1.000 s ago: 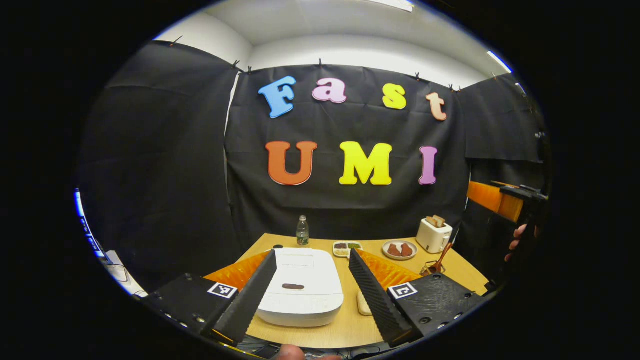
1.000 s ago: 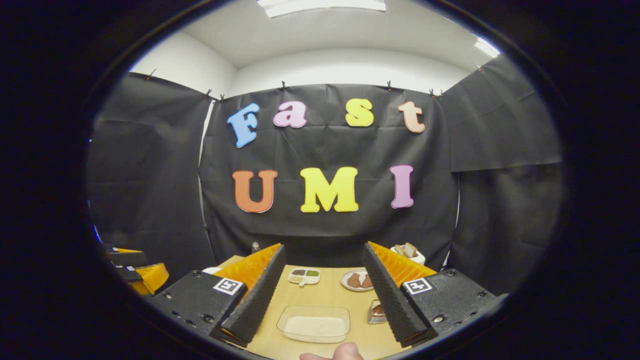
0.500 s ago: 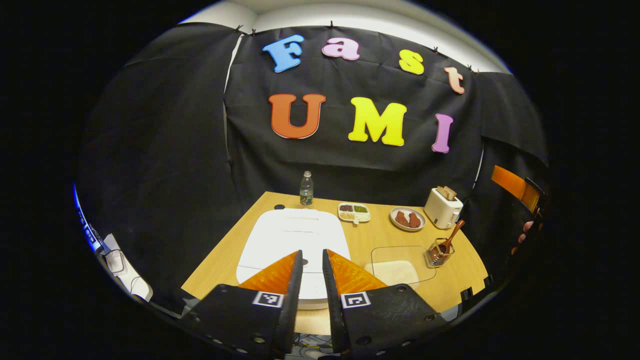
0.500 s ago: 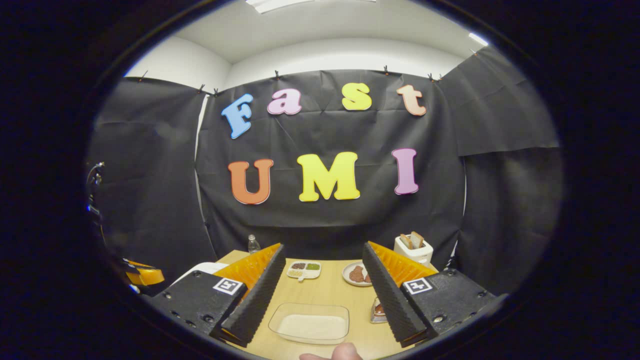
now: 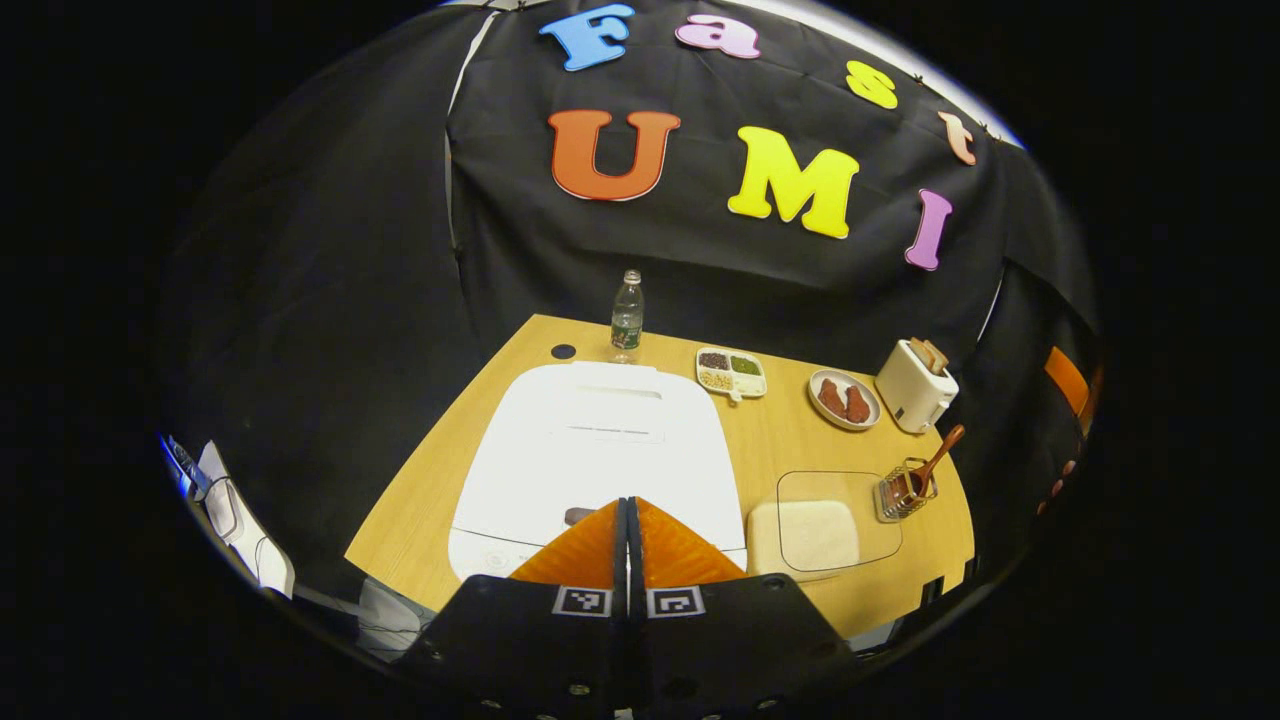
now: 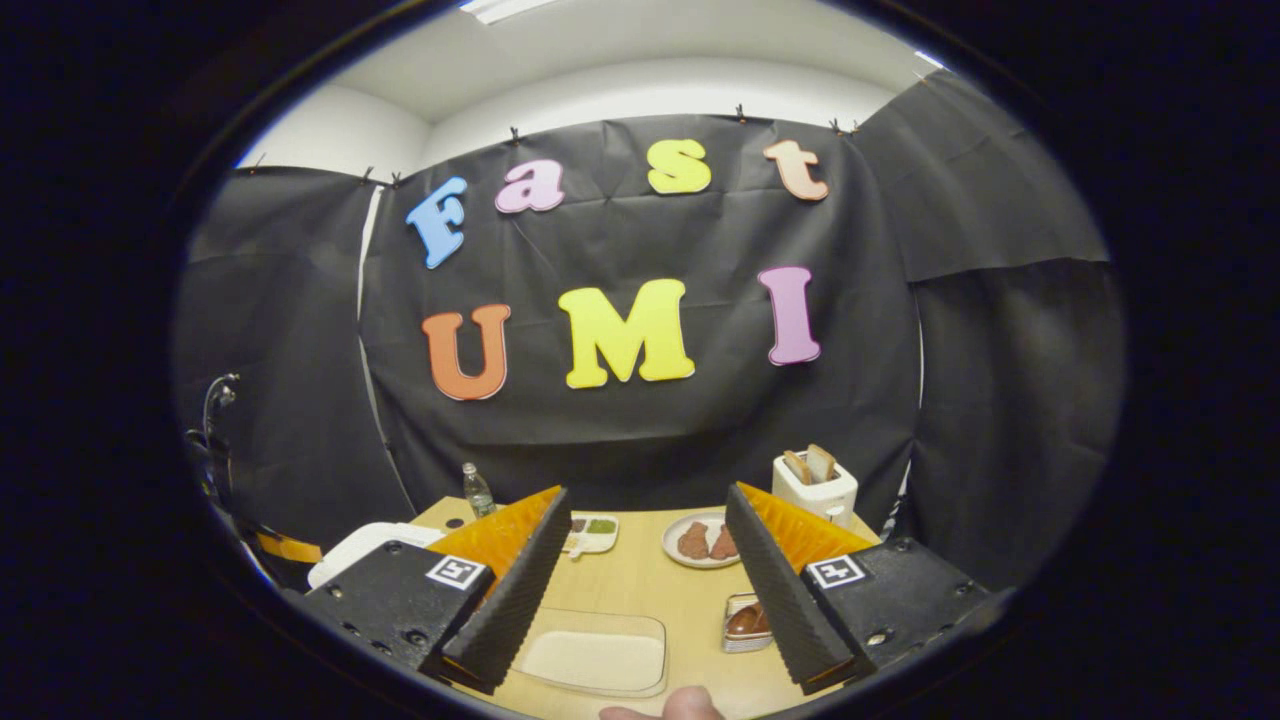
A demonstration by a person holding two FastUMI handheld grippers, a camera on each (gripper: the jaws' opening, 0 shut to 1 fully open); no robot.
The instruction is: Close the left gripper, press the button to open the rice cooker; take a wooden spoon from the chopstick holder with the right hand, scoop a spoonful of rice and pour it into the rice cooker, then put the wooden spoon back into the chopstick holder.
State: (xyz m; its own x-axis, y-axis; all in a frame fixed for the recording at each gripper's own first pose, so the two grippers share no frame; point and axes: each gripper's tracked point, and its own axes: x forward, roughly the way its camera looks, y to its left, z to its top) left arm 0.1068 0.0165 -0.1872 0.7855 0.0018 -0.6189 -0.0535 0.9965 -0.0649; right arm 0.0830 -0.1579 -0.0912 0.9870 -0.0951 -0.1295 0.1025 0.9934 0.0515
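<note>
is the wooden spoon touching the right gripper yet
Apart. Left gripper view shows the spoon standing alone in its holder; right gripper view shows the right gripper open, nothing between its fingers.

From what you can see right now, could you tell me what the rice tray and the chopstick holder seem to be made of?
Rice tray: looks like clear plastic, perhaps glass; the table shows through its rim. Chopstick holder: seems thin metal wire, an open, shiny grid.

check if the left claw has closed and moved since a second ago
Yes. The left claw went from wide open to shut and now sits above the rice cooker front, by its button.
</note>
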